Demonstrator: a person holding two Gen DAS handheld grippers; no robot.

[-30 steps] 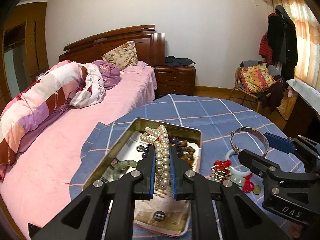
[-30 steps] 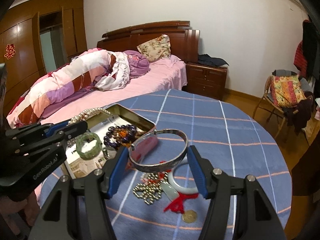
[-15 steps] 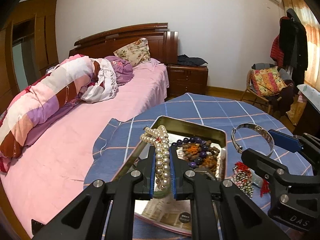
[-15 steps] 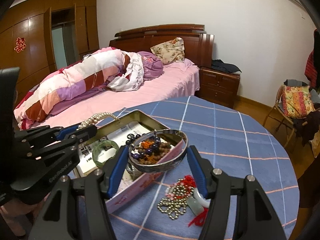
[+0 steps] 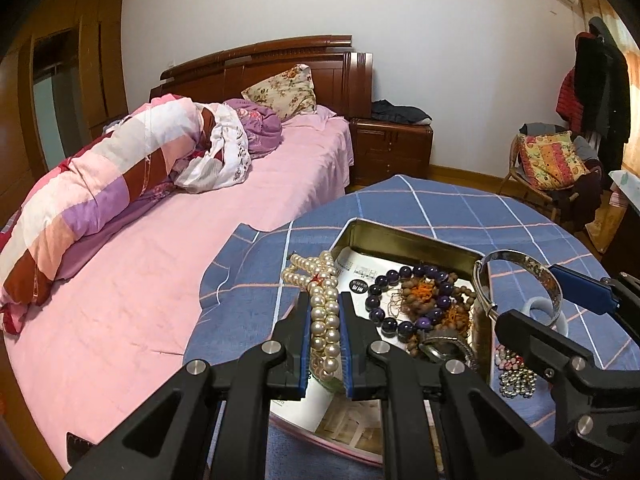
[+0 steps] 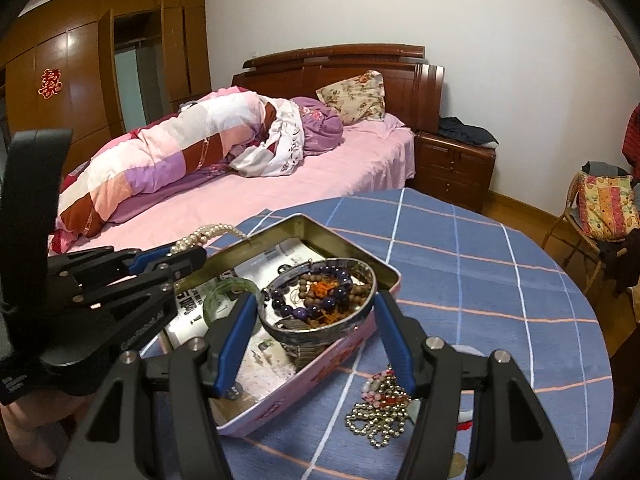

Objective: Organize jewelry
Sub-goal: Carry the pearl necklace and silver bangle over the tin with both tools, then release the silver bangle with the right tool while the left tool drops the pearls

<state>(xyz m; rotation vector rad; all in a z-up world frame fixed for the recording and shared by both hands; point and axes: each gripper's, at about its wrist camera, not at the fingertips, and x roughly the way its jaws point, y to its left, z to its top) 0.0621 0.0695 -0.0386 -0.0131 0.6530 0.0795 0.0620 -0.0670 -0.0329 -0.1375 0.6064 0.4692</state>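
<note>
L gripper point(image 5: 325, 344) fingers clamped on white pearl bead strand point(image 5: 324, 320), loops spilling past the tips over rectangular metal tin point(image 5: 404, 236). Strand limp, slippery, prob light; grip mid-bunch. R gripper point(image 6: 316, 320) fingers pinch rigid silver metal bangle point(image 6: 320, 330) by its outer rim above tin; hard, smooth, may slip. Blue checked tablecloth point(image 6: 480, 280), bedroom w/ pink bed point(image 5: 160, 280).

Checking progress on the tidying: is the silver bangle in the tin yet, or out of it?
Out of it. The silver bangle is gripped between the right gripper fingers above the open tin, over the purple bead bracelet lying inside.
</note>
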